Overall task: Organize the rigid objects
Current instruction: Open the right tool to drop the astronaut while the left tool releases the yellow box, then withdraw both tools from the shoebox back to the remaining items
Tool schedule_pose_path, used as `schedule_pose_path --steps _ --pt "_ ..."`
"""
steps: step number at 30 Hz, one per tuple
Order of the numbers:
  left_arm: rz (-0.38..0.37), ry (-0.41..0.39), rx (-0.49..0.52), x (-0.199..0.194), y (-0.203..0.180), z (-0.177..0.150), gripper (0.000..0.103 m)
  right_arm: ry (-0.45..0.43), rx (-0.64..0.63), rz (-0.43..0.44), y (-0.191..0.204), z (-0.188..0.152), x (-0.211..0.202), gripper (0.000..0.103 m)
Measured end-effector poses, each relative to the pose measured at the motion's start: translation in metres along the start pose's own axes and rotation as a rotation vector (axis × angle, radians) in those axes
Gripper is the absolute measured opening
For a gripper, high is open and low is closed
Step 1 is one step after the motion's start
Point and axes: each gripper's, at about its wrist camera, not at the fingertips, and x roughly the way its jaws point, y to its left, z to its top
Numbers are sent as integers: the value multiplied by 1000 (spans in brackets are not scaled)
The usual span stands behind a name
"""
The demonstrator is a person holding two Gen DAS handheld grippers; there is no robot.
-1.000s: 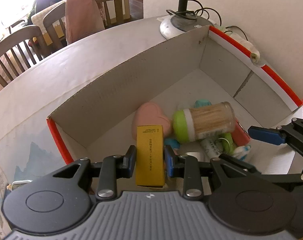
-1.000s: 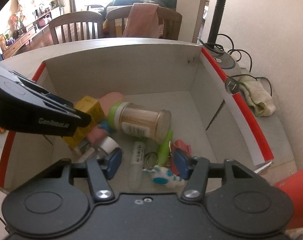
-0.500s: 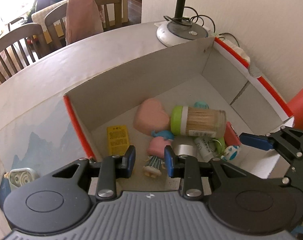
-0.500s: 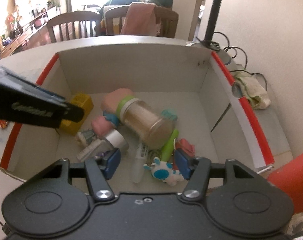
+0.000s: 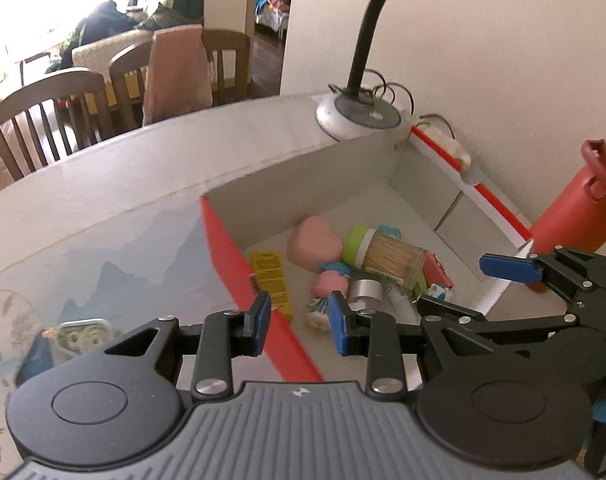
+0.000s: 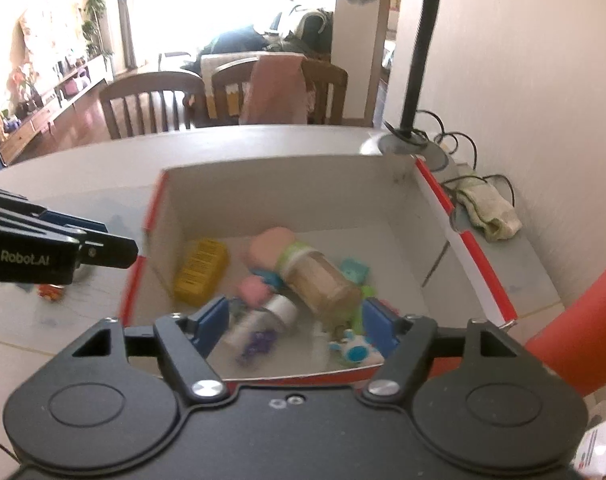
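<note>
The left gripper [image 5: 299, 318] hangs clenched and empty over the box [image 6: 465, 240]'s left wall; the right gripper [image 6: 295, 326], jaws just widening, grasps nothing above the toothpick jar [image 6: 319, 276].

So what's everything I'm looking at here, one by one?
Cardboard box: one, white with red edges, on the table.
Yellow carton: one, yellow, lying in the box by its left wall.
Toothpick jar: one, clear with green lid, on its side mid-box.
Pink heart: one, pink, beside the jar's lid.
Red bottle: one, red, right of the box.
Desk lamp: one, black neck, behind the box.
Chairs: at least two, brown wood, beyond the table.
Left hand-held gripper: one, black, blue pads, jaws drawn close, empty.
Right hand-held gripper: one, same colours, jaws just been opening, gripping nothing.
</note>
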Motion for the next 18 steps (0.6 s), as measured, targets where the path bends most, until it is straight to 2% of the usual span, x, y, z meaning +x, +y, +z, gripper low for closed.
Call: schedule_pose_path --steps 8,15,16,17,18 --pt "-17 -81 -11 -60 34 -26 30 -68 3 43 44 -1 -48 80" --pt "-26 -127 -37 -108 69 -59 30 -112 16 121 88 -8 -80 83" --pt "-24 -131 -41 -114 75 -64 36 -116 18 130 94 -9 -83 83" --pt "-19 -138 -46 -120 81 -70 52 -121 20 143 100 -9 -86 84" --pt "-17 -150 -50 -125 86 -75 59 -125 21 158 106 -10 -88 85"
